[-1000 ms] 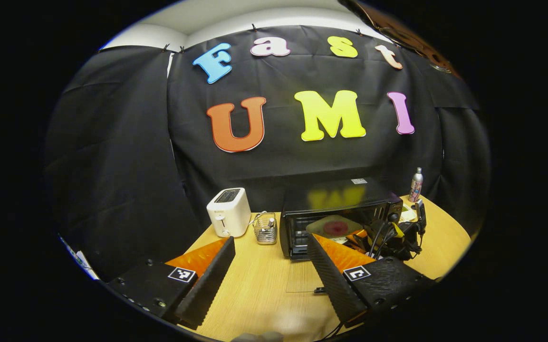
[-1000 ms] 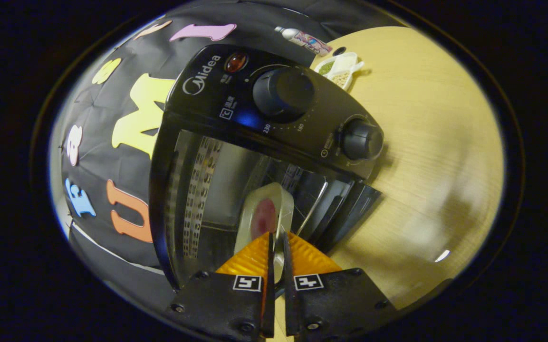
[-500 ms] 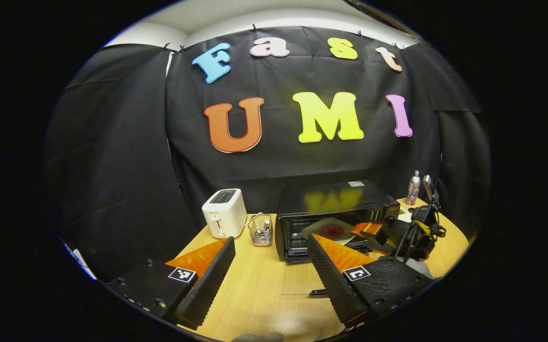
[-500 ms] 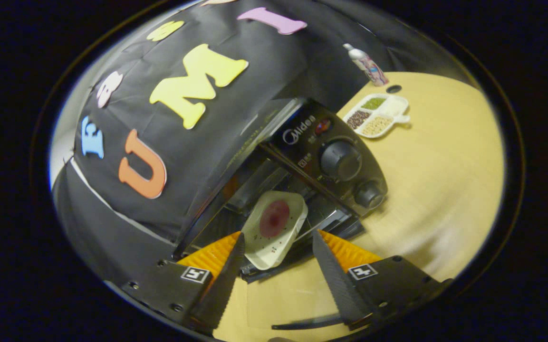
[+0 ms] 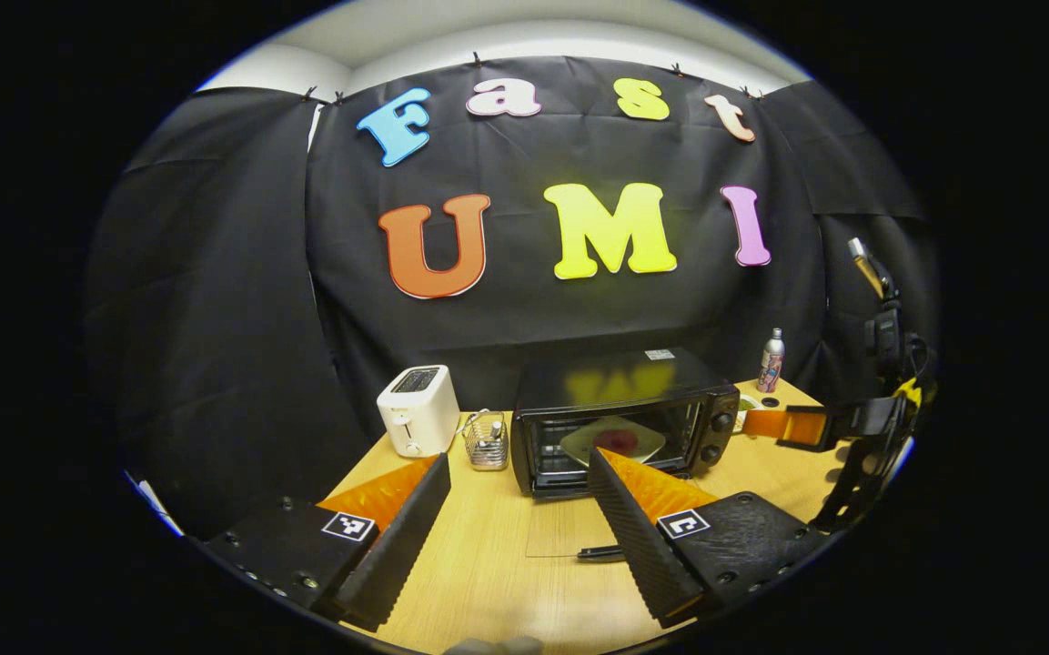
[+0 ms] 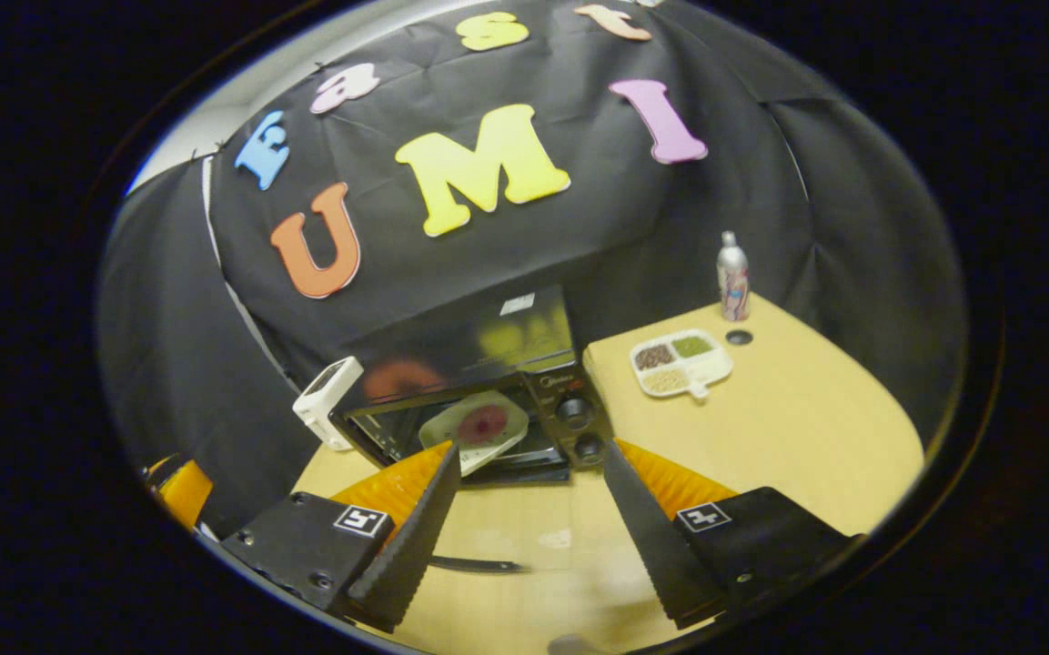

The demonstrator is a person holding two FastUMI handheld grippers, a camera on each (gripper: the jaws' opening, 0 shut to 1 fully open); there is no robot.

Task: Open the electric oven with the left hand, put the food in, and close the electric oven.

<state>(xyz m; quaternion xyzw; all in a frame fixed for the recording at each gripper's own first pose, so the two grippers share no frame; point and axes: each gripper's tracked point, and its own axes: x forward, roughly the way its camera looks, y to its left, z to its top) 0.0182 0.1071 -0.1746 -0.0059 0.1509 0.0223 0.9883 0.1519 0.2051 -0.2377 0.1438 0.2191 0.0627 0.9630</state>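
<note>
A: Left tongs (image 5: 515,496) spread wide, gripping nothing, low over the desk (image 5: 497,582). Oven (image 5: 620,423) ahead, door (image 5: 569,532) folded flat, plate of food (image 5: 613,439) inside.

B: Right tongs (image 6: 529,487) also apart, empty. Same plate (image 6: 474,428) on the rack.

A: Wire basket (image 5: 486,443) beside toaster (image 5: 415,423) here.

B: Mine adds a divided snack tray (image 6: 680,362) near the bottle (image 6: 732,277).

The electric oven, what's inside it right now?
Inside the open electric oven sits a pale plate with a dark red patch of food, its front edge jutting past the opening. The cavity behind the plate is too dark to make out.
</note>
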